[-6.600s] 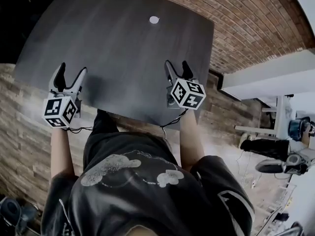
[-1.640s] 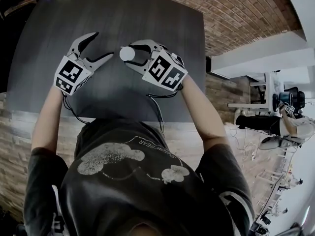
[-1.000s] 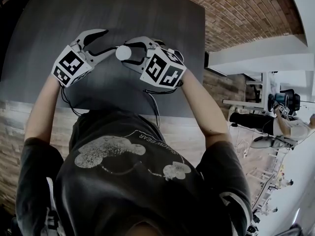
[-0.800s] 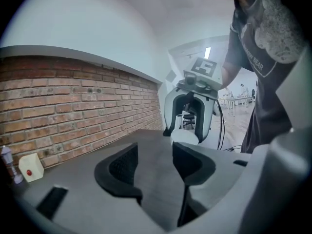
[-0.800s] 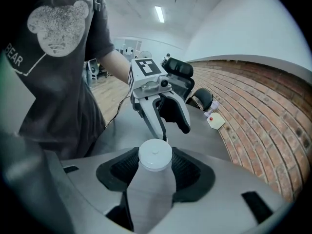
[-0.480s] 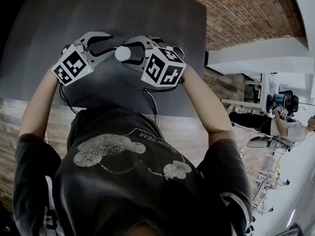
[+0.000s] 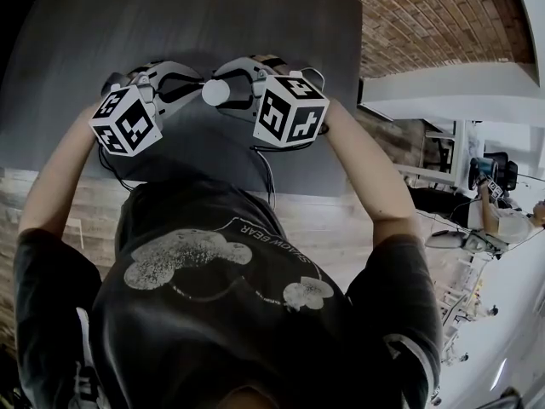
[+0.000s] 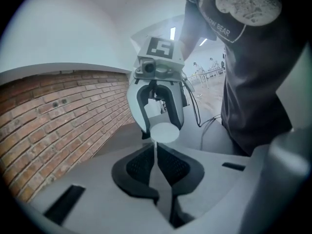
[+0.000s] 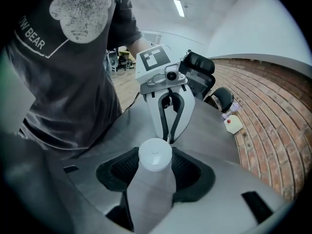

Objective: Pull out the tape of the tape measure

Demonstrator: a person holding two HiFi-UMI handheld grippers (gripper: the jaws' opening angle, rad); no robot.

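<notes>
Dark tabletop (image 7: pixel 255 24) — tape measure (image 7: pixel 215 93) well inside its near edge

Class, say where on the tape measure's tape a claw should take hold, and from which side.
Grip the thin free end of the tape sticking out of the round case, pads on its flat faces, approaching from opposite the right claw that holds the case.

Count from the feeds, as I tally it: two white hand-held two-jaw grippers, left gripper (image 7: pixel 194 85) and right gripper (image 7: pixel 221 91), with two black-and-white marker cubes (image 7: pixel 292 109), one per gripper. One small round white plastic tape measure (image 7: pixel 215 93). One thin white tape strip (image 8: pixel 155 156). One dark grey table (image 7: pixel 94 24). One small pale box with a red button (image 9: pixel 233 125). One person in a dark printed T-shirt (image 7: pixel 230 313).
</notes>
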